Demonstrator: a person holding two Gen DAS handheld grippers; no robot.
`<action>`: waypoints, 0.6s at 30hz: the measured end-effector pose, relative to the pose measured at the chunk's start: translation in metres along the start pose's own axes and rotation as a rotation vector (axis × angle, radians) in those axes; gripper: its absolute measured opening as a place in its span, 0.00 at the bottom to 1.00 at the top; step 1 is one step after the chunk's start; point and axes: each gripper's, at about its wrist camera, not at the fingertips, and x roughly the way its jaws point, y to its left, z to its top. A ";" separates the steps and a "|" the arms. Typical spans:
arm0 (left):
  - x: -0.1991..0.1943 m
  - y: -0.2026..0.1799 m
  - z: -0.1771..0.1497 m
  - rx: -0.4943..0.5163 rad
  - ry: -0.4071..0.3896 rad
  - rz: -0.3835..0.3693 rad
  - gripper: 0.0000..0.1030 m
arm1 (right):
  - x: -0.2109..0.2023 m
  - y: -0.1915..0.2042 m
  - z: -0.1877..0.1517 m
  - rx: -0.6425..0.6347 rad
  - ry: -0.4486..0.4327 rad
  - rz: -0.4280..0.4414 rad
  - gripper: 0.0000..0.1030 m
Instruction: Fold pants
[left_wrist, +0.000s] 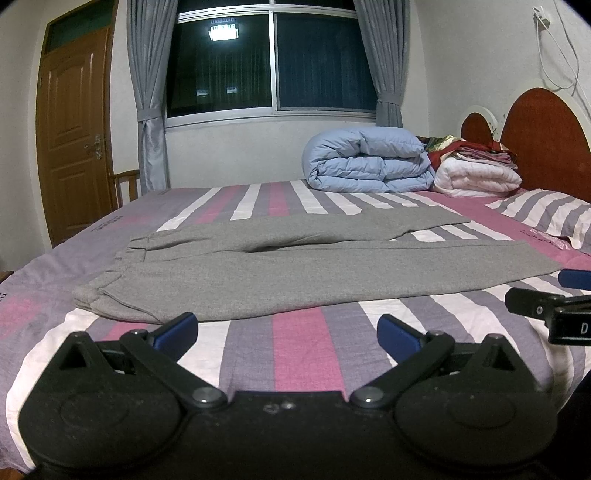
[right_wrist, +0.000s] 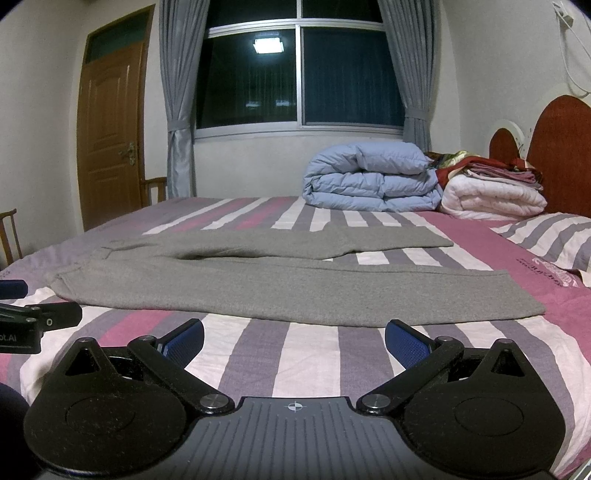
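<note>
My left gripper (left_wrist: 287, 329), black with blue pads, hung spread wide and empty above the striped pink, grey and white bedsheet (left_wrist: 299, 347). My right gripper (right_wrist: 294, 338) was likewise spread, holding nothing; its tip showed at the right edge of the left view. Just beyond both sets of fingers lay the grey knit pants (left_wrist: 280, 273), flat across the bed, waistband to the left, the two legs running right and parting slightly toward the hems. Nothing lay between grippers and cloth. Farther back sat a rolled pale-blue quilt (left_wrist: 369, 160), a folded white quilt (left_wrist: 476, 177) with red bedding on top, a striped pillow (right_wrist: 546, 240), a red-brown headboard (left_wrist: 546, 144), a dark window (left_wrist: 269, 62), grey curtains and a wooden door (left_wrist: 74, 140).
</note>
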 end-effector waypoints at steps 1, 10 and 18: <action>0.000 0.000 0.000 -0.001 0.000 -0.001 0.94 | 0.000 0.000 0.000 0.000 0.001 0.000 1.00; 0.001 0.000 -0.001 0.011 0.003 0.002 0.94 | 0.002 0.000 -0.002 -0.003 0.004 0.000 1.00; 0.004 0.004 -0.001 -0.013 0.026 0.021 0.94 | 0.001 -0.002 -0.003 0.003 0.010 0.026 1.00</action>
